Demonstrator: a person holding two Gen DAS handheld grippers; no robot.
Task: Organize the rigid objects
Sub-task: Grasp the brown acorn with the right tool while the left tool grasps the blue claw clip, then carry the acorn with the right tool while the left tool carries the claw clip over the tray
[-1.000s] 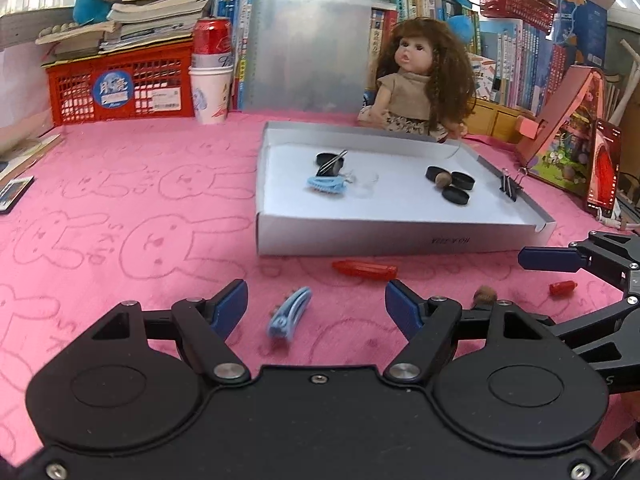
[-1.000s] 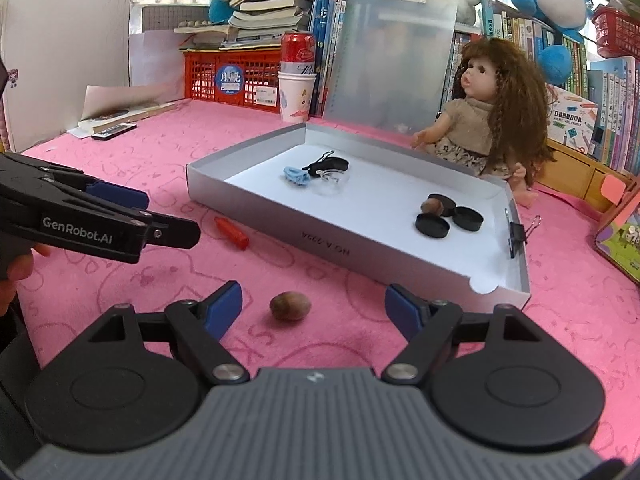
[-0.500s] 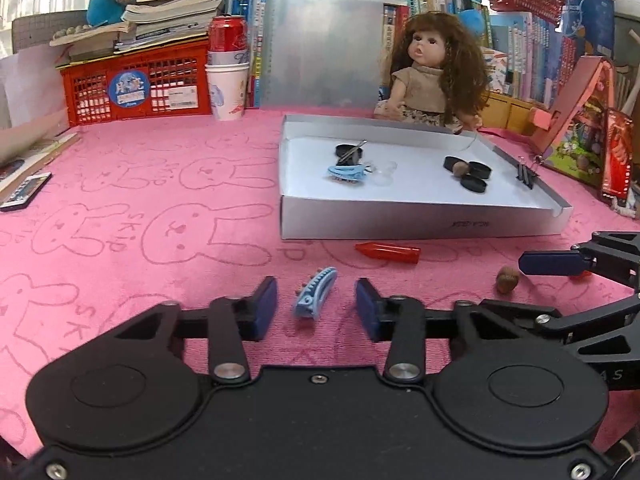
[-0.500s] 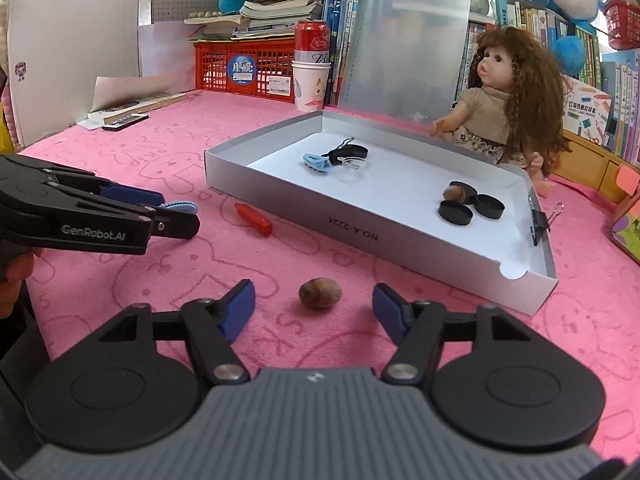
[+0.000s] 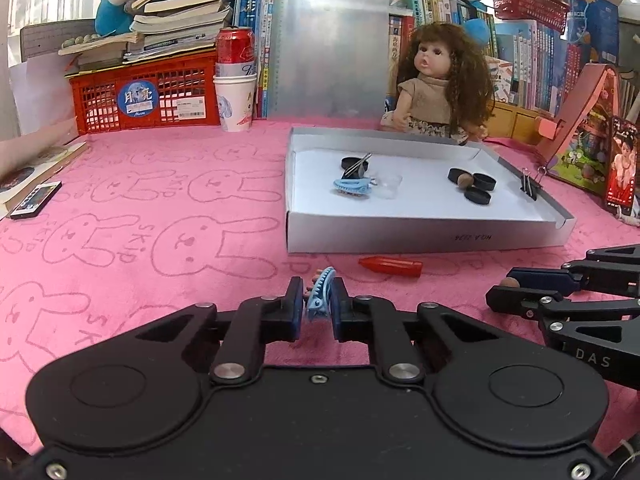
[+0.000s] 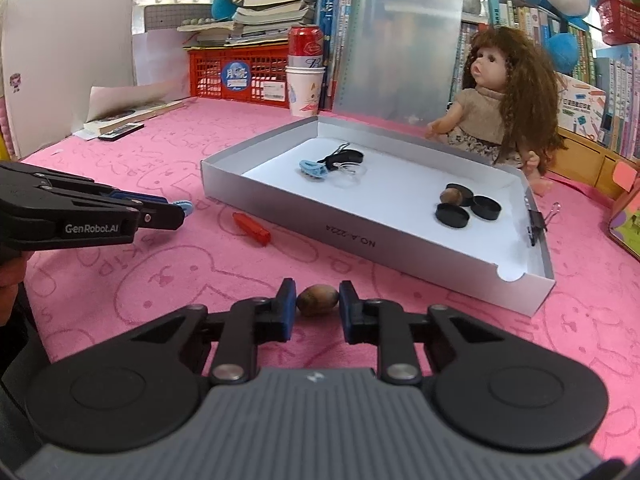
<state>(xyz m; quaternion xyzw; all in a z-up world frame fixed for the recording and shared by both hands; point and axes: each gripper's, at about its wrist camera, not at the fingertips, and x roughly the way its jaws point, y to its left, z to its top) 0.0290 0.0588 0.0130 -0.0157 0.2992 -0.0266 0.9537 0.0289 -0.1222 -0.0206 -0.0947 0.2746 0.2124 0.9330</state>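
My left gripper (image 5: 316, 304) is shut on a blue hair clip (image 5: 320, 294) down at the pink cloth; it also shows in the right wrist view (image 6: 168, 214). My right gripper (image 6: 318, 304) is shut on a brown nut (image 6: 318, 300) resting on the cloth; it also shows in the left wrist view (image 5: 520, 286). A red crayon-like piece (image 5: 392, 266) lies in front of the grey tray (image 5: 420, 236). The tray holds another blue clip (image 5: 352, 186), black caps (image 5: 478, 196), a second nut (image 5: 464, 181) and a black binder clip (image 5: 528, 188) on its right wall.
A doll (image 5: 440, 80) sits behind the tray. A clipboard (image 5: 328, 44), a paper cup with a red can (image 5: 236, 92) and a red basket (image 5: 144, 96) line the back. A remote (image 5: 36, 200) lies at the far left. Books and toys stand at the right.
Both grippers went from wide open to shut: the left closed on the blue hair clip, the right closed on the brown nut. Both moved slightly forward.
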